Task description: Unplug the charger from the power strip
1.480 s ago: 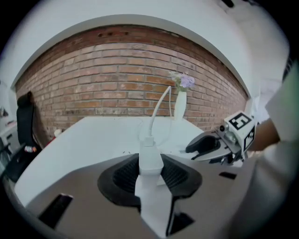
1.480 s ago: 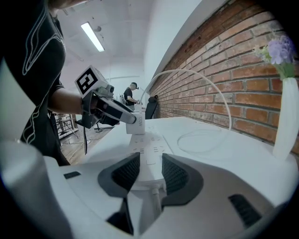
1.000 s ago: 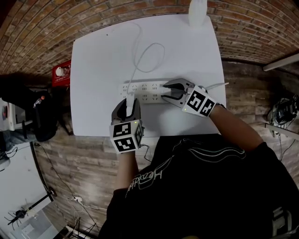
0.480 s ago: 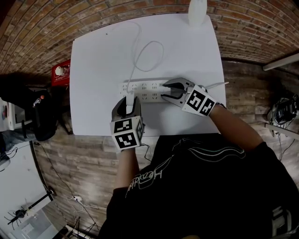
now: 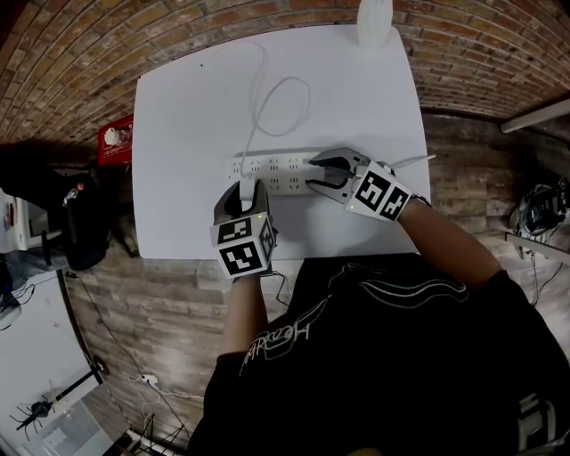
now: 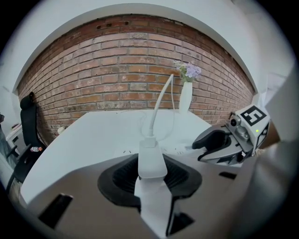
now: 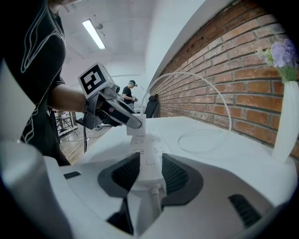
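Note:
A white power strip (image 5: 276, 174) lies across the white table (image 5: 178, 134). My right gripper (image 5: 322, 175) is shut on the strip's right end, its pads pressed against both long sides (image 7: 150, 175). My left gripper (image 5: 245, 190) is shut on the white charger (image 5: 248, 193) at the strip's left part. The charger (image 6: 152, 161) sits between the left gripper's pads, and its white cable (image 5: 283, 107) loops away over the table. In the right gripper view the charger (image 7: 136, 126) stands on the strip's (image 7: 147, 154) far end. Whether its prongs are in the socket is hidden.
A white vase (image 5: 374, 22) with flowers stands at the table's far edge by the brick wall. The strip's own cord (image 5: 414, 162) runs off the right edge. A red object (image 5: 116, 138) sits beside the table's left edge. Wooden floor surrounds the table.
The left gripper's marker cube has edged a little toward the strip, with the charger still in its jaws. The right gripper has stayed in place on the strip.

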A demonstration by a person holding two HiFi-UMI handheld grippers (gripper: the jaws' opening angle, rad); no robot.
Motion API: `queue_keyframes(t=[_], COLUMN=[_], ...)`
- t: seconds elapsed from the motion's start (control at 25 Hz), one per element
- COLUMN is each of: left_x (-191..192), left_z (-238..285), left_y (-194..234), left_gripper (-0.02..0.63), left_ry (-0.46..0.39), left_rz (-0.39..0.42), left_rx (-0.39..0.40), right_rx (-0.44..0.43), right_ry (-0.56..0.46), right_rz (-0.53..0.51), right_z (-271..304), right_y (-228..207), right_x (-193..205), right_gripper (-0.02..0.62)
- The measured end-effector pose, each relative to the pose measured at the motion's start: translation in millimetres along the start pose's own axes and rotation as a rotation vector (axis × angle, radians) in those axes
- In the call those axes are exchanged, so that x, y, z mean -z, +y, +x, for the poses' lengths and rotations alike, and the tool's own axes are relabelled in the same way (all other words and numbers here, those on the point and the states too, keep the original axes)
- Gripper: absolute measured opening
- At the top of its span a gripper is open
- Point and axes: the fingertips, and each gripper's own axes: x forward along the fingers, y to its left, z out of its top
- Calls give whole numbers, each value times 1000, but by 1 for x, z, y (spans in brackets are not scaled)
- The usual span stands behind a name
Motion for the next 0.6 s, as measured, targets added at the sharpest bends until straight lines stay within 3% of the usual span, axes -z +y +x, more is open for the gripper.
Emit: queue_keyframes(t=[0.12, 0.28, 0.48, 0.52, 0.6], left_x=[-1, -1, -7, -7, -5], left_z=[-1, -3, -7, -7, -7], left_y=[2, 8, -1, -1, 2], left_gripper=[135, 135, 135, 135, 135], left_ry=[-26, -49, -63, -70, -72], left_rz=[-28, -140, 85, 85, -6], left_rx=[14, 54, -32, -30, 15], right_rx=[0, -7, -2, -3, -7], right_ry=[1, 0, -2, -4, -3], right_rz=[2, 7, 10, 10, 10], right_z=[0, 0, 1, 0, 0], right_y=[0, 0, 0, 0, 0], right_x=[0, 0, -1, -1, -1], right_gripper=[129, 129, 128, 127, 127])
